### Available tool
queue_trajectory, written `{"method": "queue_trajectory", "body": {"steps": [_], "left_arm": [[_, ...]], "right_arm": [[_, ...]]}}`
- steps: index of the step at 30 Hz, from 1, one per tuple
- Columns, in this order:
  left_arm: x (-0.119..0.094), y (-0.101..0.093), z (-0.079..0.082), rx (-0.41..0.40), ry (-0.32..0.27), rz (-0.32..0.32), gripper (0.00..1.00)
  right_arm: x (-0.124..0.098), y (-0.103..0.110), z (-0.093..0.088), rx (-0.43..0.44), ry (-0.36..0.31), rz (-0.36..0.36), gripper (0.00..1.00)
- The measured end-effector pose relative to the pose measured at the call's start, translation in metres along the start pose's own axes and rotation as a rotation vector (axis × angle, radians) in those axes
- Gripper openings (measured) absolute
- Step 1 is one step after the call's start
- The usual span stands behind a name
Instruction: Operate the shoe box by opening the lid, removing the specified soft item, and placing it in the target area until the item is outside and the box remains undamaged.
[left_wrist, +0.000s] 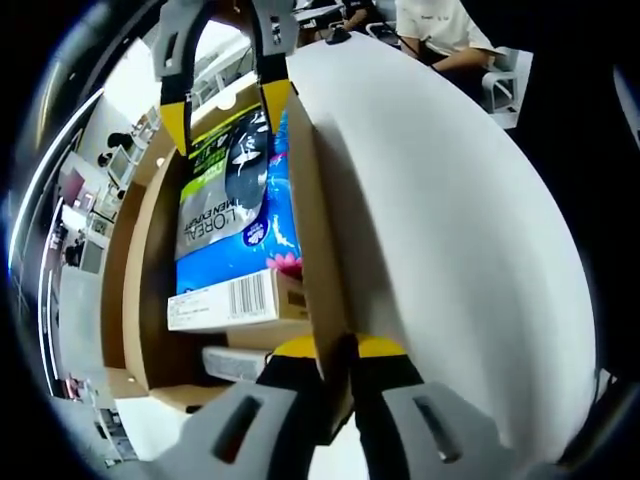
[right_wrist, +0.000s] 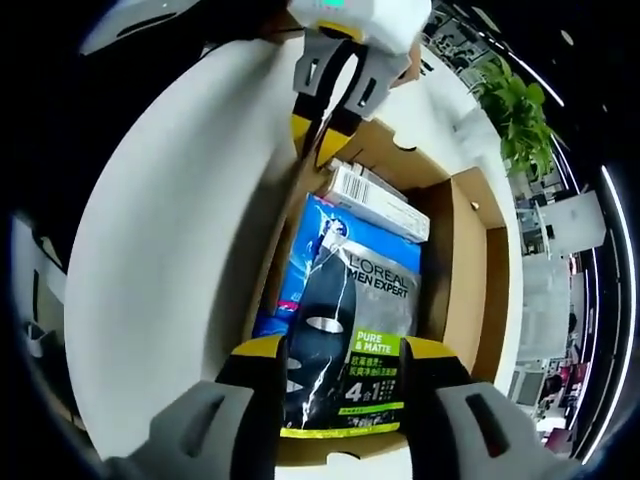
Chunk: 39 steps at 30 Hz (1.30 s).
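An open cardboard shoe box (right_wrist: 470, 260) has its white lid (right_wrist: 170, 260) raised at nine o'clock. The left gripper (left_wrist: 337, 352) pinches the box wall. The right gripper (right_wrist: 343, 362) clasps the L'Oreal pouch (right_wrist: 345, 330), which lies inside the box.

I see the brown cardboard shoe box (right_wrist: 470, 270) lying open, its white lid (right_wrist: 165, 260) swung back alongside. Inside lies a blue-and-black soft pack (right_wrist: 345, 330) (printed "L'Oréal Men Expert"), flat, beside a small barcoded carton (left_wrist: 235, 300).
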<state>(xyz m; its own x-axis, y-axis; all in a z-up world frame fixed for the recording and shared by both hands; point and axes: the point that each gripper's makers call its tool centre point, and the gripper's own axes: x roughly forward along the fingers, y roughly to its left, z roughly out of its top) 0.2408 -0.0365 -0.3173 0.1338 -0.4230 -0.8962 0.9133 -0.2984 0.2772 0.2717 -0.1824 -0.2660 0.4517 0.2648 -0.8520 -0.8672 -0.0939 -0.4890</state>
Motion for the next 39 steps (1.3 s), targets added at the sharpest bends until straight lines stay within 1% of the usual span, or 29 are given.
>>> {"method": "queue_trajectory", "body": {"steps": [8,14,19,25,28,32,33,35,39], "left_arm": [[0.000,0.001,-0.001,0.002,-0.001,-0.001,0.08],[0.000,0.001,-0.002,0.002,-0.002,-0.001,0.08],[0.000,0.002,-0.002,0.005,-0.001,0.000,0.08],[0.000,0.002,-0.002,0.008,0.002,0.001,0.08],[0.000,0.002,-0.002,0.008,0.002,0.001,0.08],[-0.001,0.002,-0.002,0.008,0.001,0.001,0.08],[-0.001,0.002,-0.002,0.008,0.000,0.000,0.08],[-0.001,0.002,-0.002,0.007,0.000,0.000,0.08],[-0.001,0.002,-0.003,0.007,0.002,0.001,0.08]], "right_arm": [[0.006,0.000,0.000,0.010,0.003,-0.009,0.44],[0.007,-0.002,-0.002,0.018,0.009,-0.068,0.43],[0.011,0.002,-0.004,0.042,0.006,-0.104,0.37],[0.009,0.000,-0.005,0.064,0.006,-0.139,0.37],[0.009,-0.003,-0.006,0.066,0.010,-0.156,0.39],[0.004,-0.012,-0.007,0.070,0.023,-0.232,0.49],[0.003,-0.014,-0.007,0.067,0.026,-0.250,0.50],[0.002,-0.013,-0.006,0.064,0.025,-0.260,0.50],[-0.003,-0.017,-0.006,0.065,0.030,-0.303,0.52]]}}
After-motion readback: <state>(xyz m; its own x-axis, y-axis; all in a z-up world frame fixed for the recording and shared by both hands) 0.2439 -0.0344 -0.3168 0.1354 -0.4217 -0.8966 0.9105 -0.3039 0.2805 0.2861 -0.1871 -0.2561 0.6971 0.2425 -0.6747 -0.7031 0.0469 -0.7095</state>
